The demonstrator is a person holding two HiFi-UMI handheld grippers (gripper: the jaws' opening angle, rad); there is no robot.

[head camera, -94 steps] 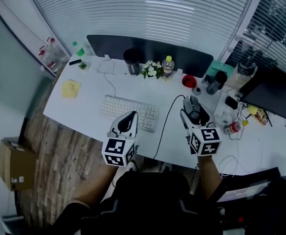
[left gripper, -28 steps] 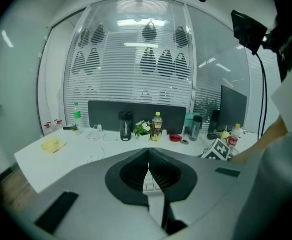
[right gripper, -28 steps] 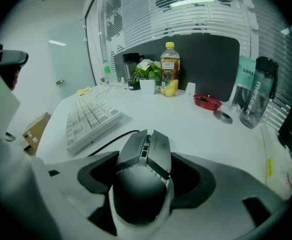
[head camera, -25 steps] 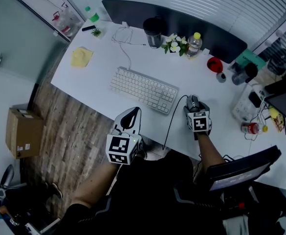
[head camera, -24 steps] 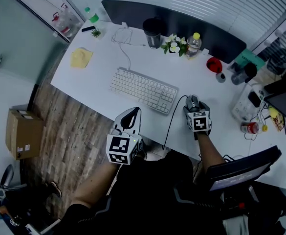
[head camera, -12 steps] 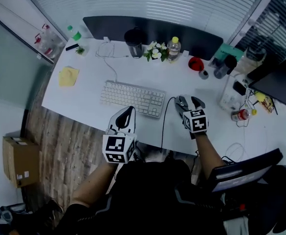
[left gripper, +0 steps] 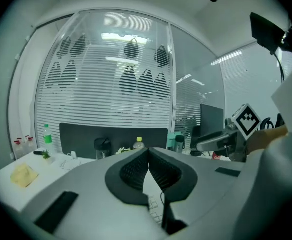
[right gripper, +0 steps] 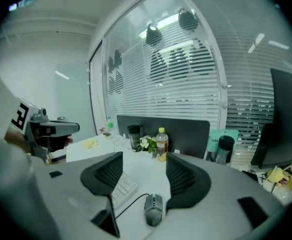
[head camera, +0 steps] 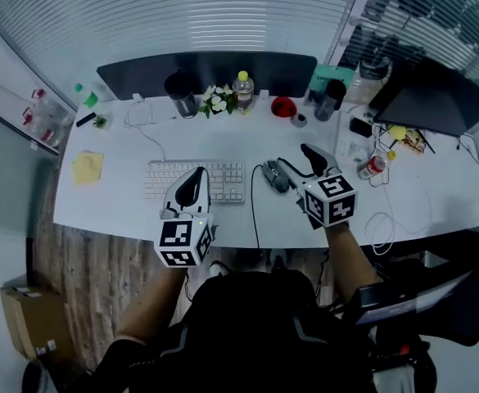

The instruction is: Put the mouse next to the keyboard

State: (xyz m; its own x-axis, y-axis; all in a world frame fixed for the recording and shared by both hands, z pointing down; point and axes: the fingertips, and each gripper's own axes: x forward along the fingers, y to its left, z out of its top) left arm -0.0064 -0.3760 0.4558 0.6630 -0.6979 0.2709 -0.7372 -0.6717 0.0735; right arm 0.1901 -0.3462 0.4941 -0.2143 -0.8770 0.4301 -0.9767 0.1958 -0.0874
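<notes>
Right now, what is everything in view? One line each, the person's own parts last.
desk: 1, white, under everything
keyboard: 1, white, desk centre-left
mouse: 1, dark grey, corded, just right of keyboard
cloth: 1, yellow, desk's left end
tumbler: 1, black, back edge
flowers: 1 bunch, white, beside tumbler
bottle: 1, clear, yellow cap, right of flowers
cup: 1, red, right of bottle
divider: 1, dark, along desk's back edge
cardboard box: 1, brown, floor at left
left gripper: 1, grey, jaws shut, empty, above keyboard
right gripper: 1, grey, jaws apart, just been closing, nothing between them, above mouse
</notes>
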